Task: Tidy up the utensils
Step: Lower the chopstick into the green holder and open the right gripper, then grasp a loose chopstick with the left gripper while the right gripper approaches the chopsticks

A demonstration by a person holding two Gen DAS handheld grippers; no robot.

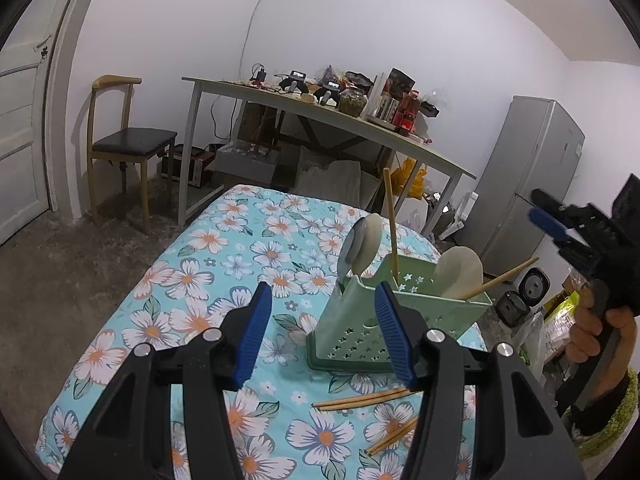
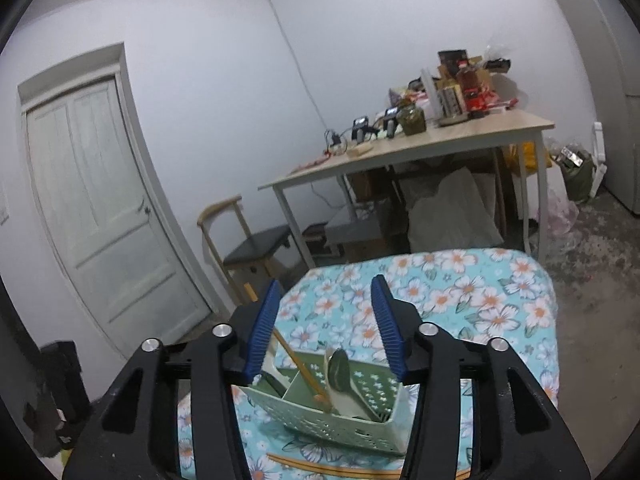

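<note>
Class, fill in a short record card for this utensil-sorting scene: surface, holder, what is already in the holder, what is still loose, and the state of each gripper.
surface: table with floral cloth
holder: green utensil caddy, upright, with compartments
in holder: pale spoons, and chopsticks standing or leaning
still loose: chopsticks on the cloth in front of the caddy
left gripper: open, empty, beside the caddy
right gripper: open, empty, above the caddy
background: desk, chair, fridge
</note>
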